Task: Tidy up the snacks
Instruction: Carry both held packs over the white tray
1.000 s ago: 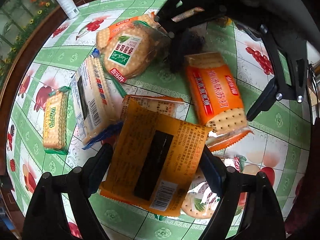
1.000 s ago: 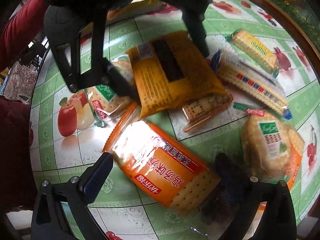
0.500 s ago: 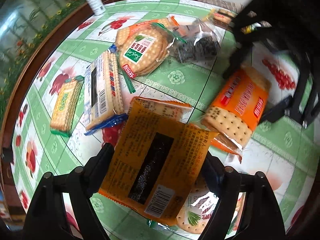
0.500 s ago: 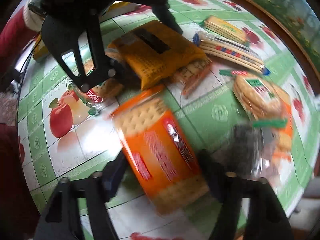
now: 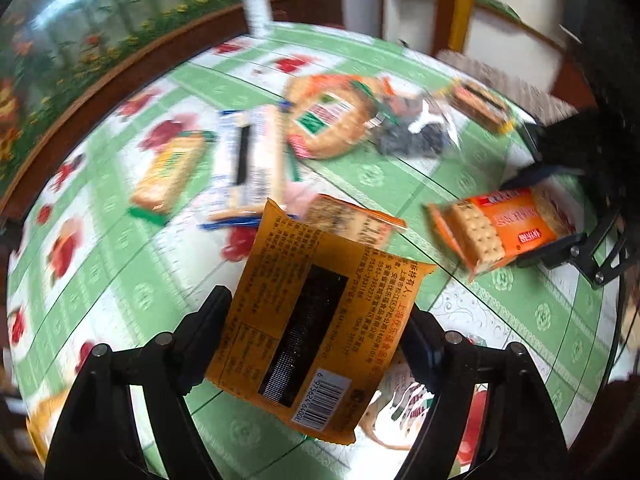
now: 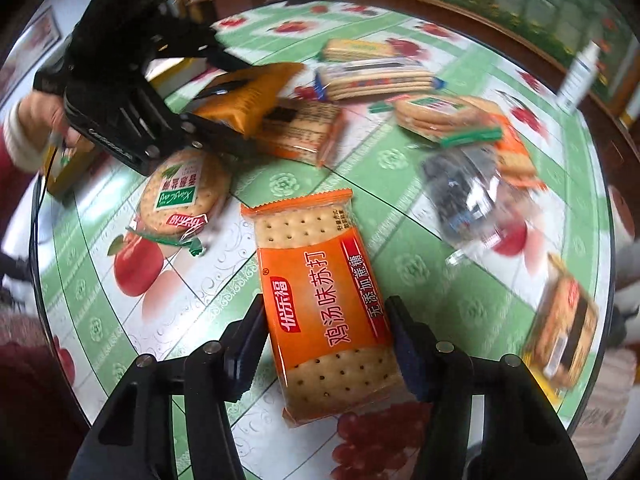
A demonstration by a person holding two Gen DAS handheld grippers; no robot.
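Observation:
My left gripper [image 5: 316, 332] is shut on a yellow-orange snack packet [image 5: 320, 320], its barcode side facing up, and the jaws are still closing. It is held above the green fruit-print tablecloth [image 5: 120, 280]. My right gripper [image 6: 326, 320] has its jaws closing on an orange cracker pack [image 6: 324, 292], with both pads against the pack's long edges. In the left wrist view the right gripper [image 5: 560, 216] holds that cracker pack [image 5: 504, 228] at the right. In the right wrist view the left gripper [image 6: 224, 96] carries the yellow packet [image 6: 248, 96] at the upper left.
On the cloth lie a round cracker pack [image 5: 328, 120], a second round pack [image 6: 180, 196], a dark snack bag [image 5: 416, 132], a blue-trimmed pack [image 5: 252, 160], a green-trimmed pack [image 5: 168, 172] and a small orange pack [image 5: 352, 220]. A white bottle [image 5: 256, 0] stands by the far rim.
The right gripper's jaws came in from wide apart onto the orange cracker pack and turned it lengthwise. The left gripper rolled and drew back with the yellow packet.

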